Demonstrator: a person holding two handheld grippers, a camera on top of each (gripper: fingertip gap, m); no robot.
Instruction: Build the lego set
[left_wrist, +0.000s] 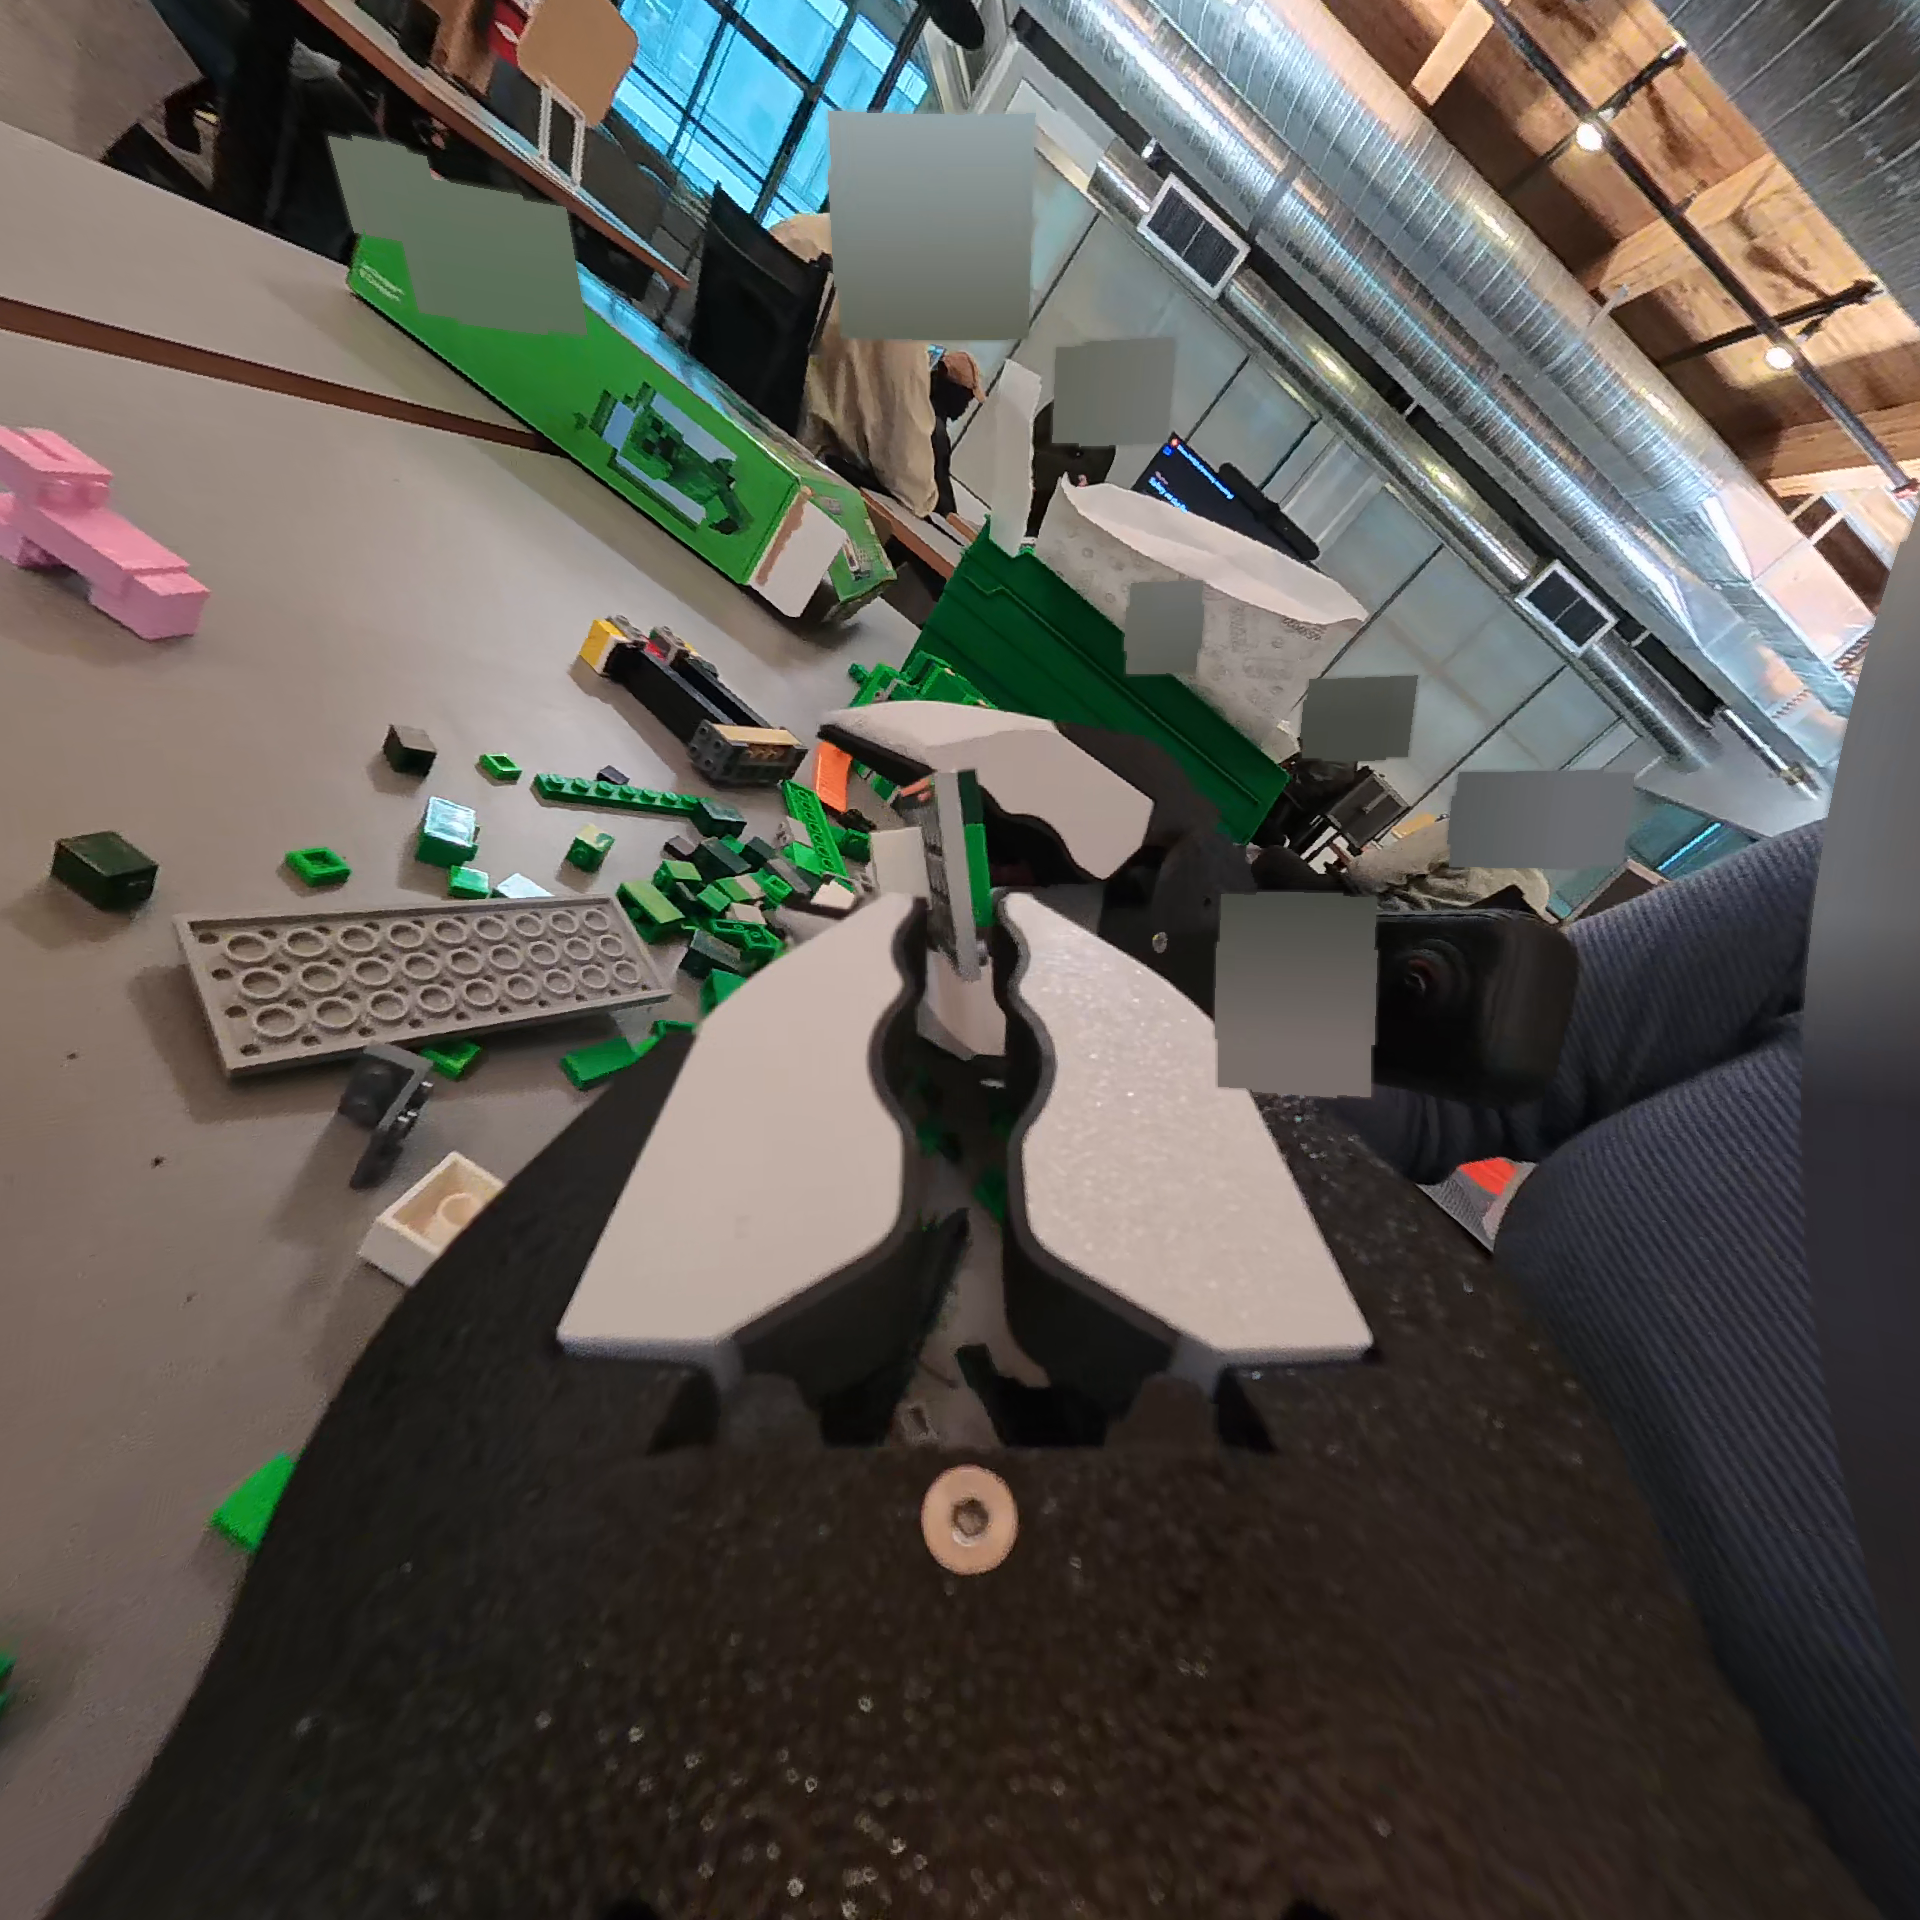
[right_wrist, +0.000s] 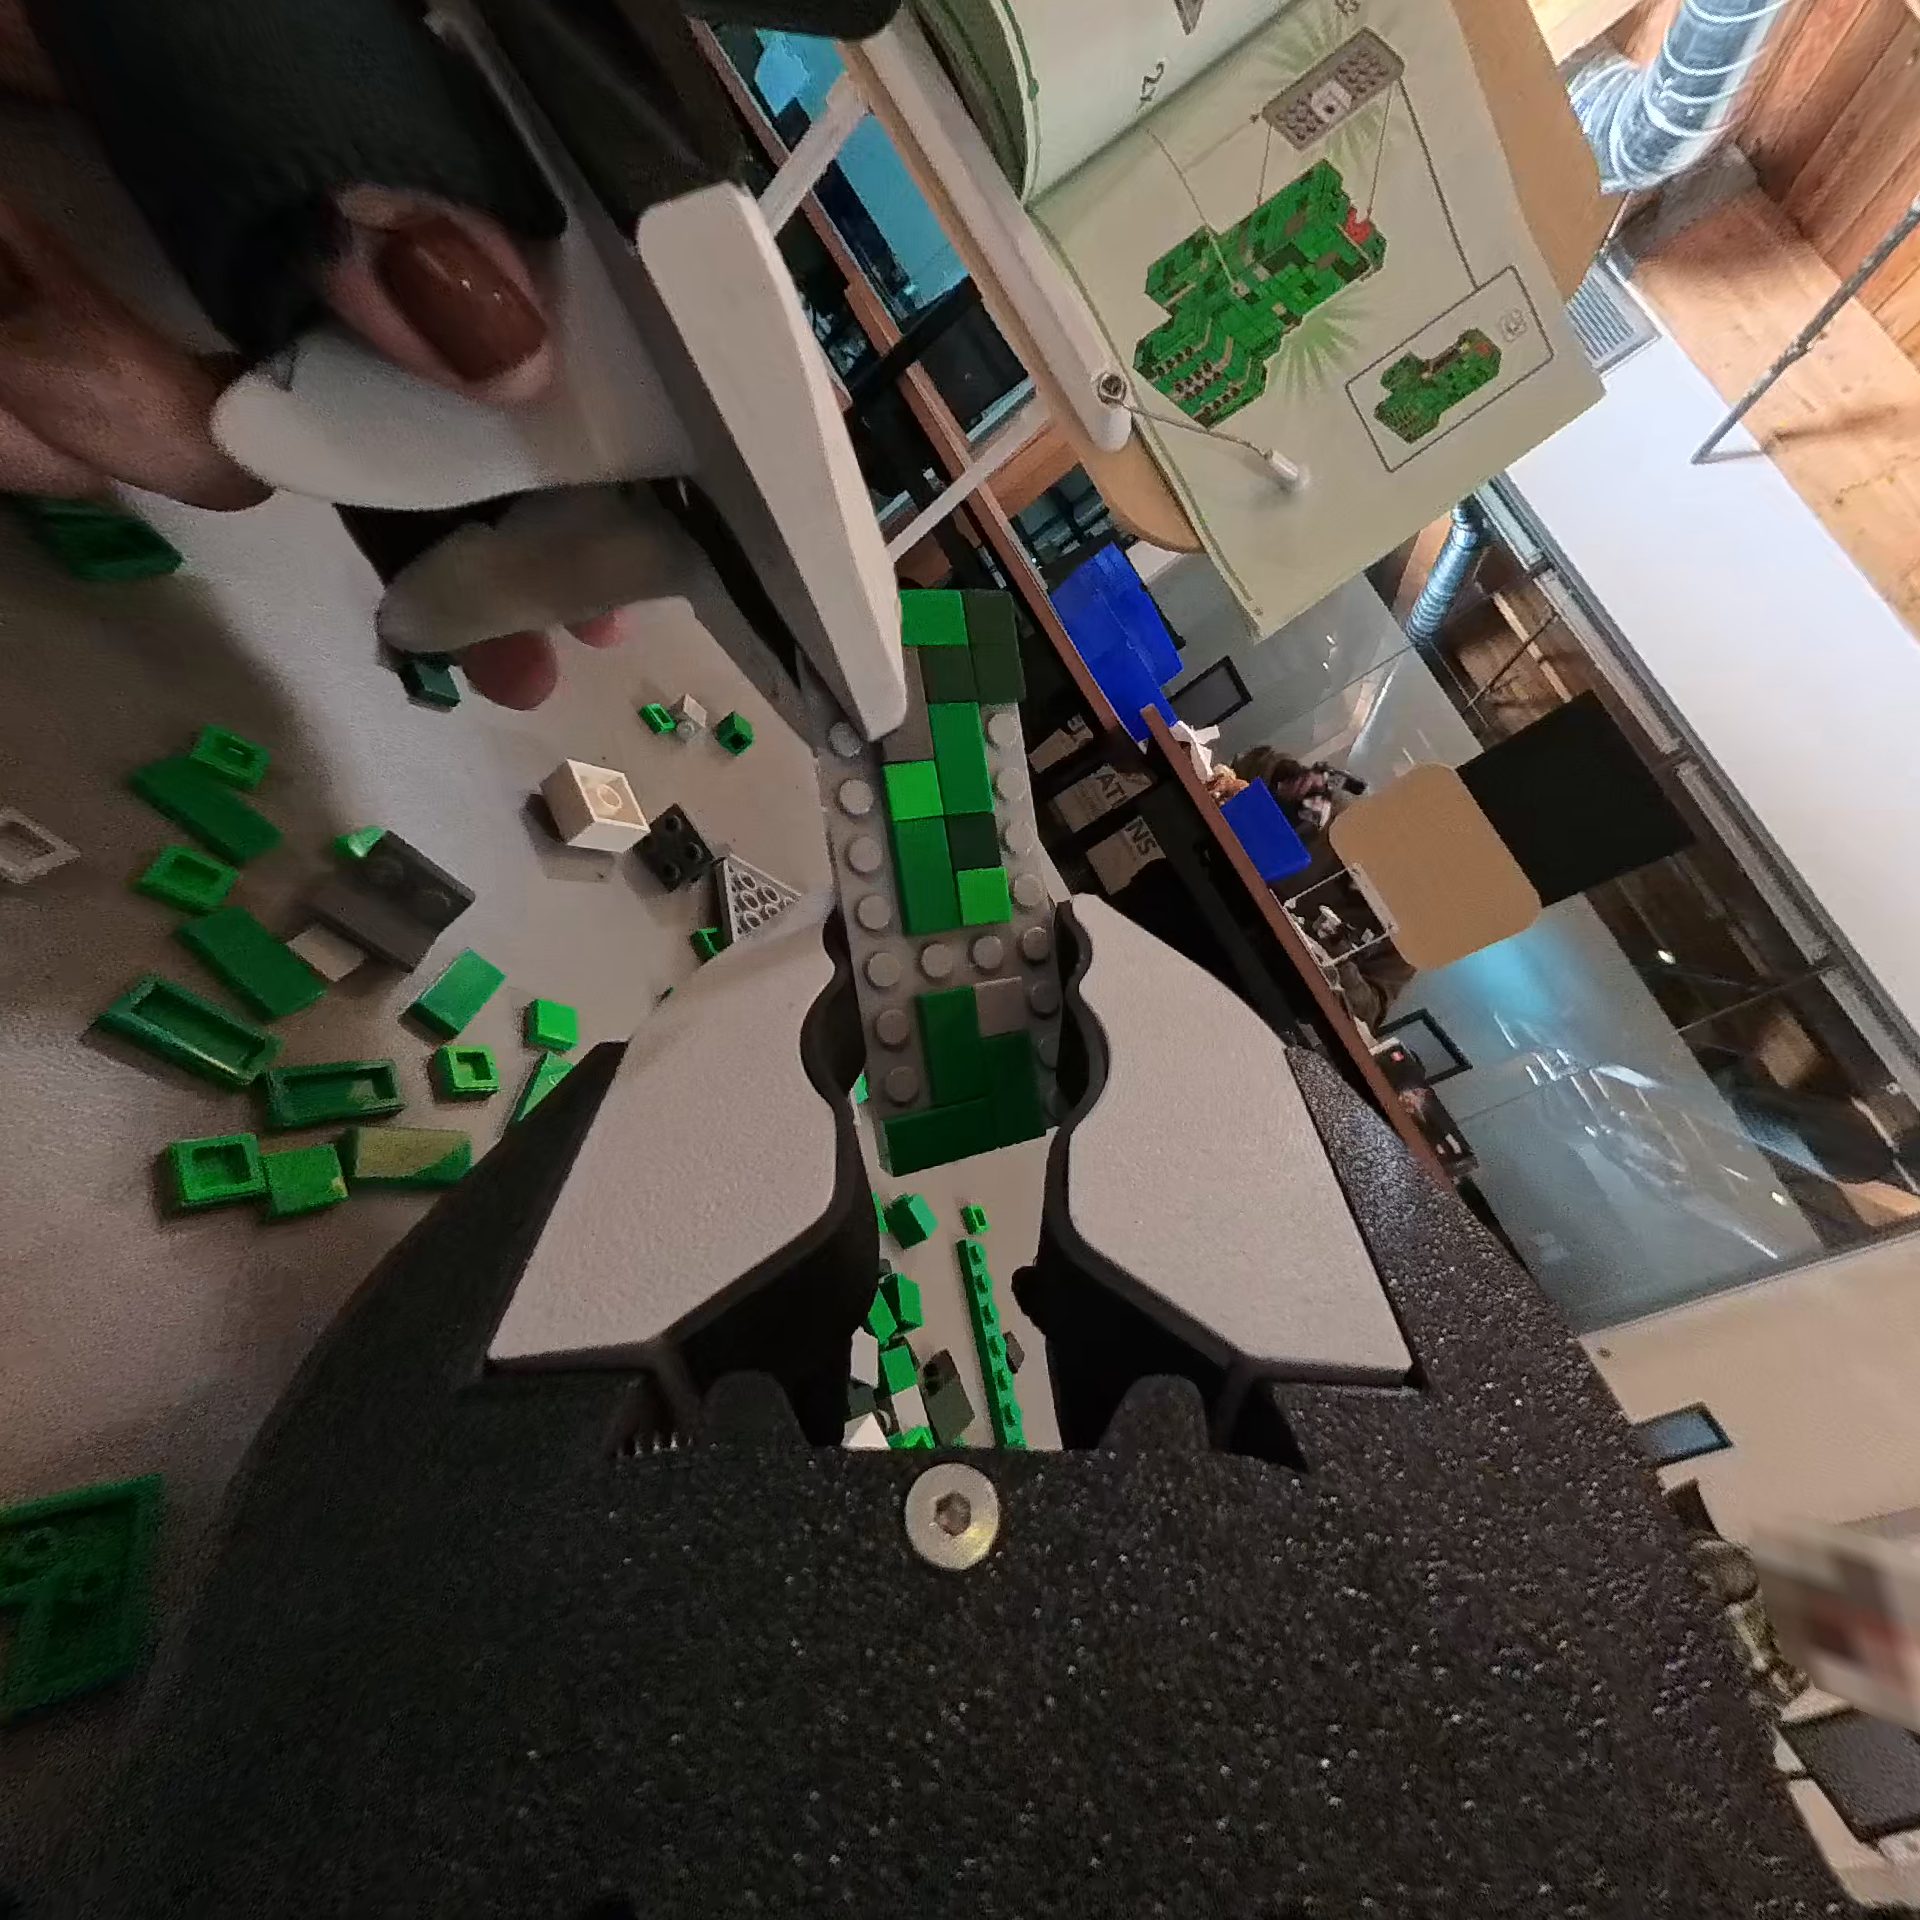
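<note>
A long grey plate partly covered with green tiles is held in the air between both grippers. My right gripper is shut on the plate's near end, across its width. My left gripper is shut on the plate, which shows edge-on between its fingertips. In the right wrist view, a white finger of the left gripper comes from the upper left and lies on the plate's far end, with a person's hand behind it. The right gripper also shows in the left wrist view, just beyond the plate.
Loose green pieces lie scattered on the grey table. Also there: a large grey plate, underside up, a white brick, a black build, a pink build, the green box and a green bin. An instruction booklet stands behind. The tips of both grippers are at nearly the same place.
</note>
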